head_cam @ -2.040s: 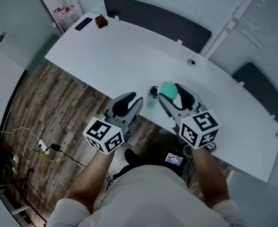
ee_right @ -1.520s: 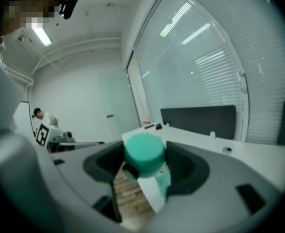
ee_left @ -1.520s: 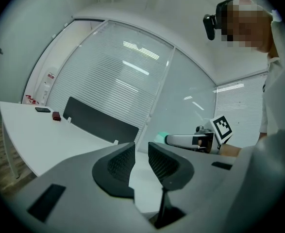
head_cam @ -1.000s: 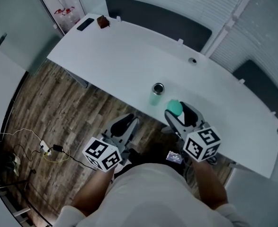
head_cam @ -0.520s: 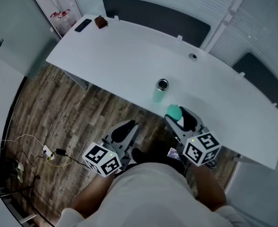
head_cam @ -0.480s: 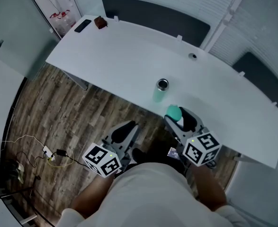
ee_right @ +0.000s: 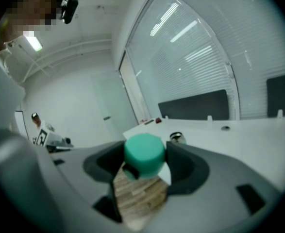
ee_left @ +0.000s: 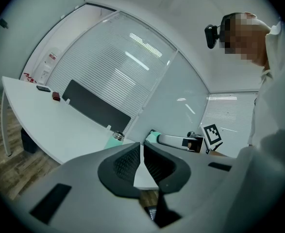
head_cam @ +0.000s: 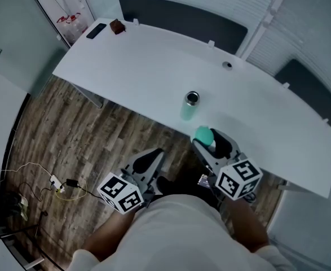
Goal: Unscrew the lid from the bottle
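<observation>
The right gripper's [ee_right: 145, 157] two dark jaws pinch a mint-green, round-topped plastic lid [ee_right: 143, 152] across its side wall, one pad on each flank and the domed top facing the camera. In the head view the lid [head_cam: 203, 134] sits over the near edge of the table, close to the person's body. The left gripper [ee_left: 142, 157] has just been closing; its ribbed pads now stand almost together with only a thin slit between them, and nothing is held there. Further out, the mint-green cylindrical bottle [head_cam: 189, 107] stands upright and alone near the front edge of the long, curved white table [head_cam: 131, 55], well apart from both grippers, its metal-rimmed mouth open, so the lid is already off. The lid looks light, stiff and smooth, so it could slip or twist in the pads; a grip square across its wall suits it best. The bottle appears rigid and fairly slim, likely to tip if nudged high, so it is better clasped round the middle of its body.
</observation>
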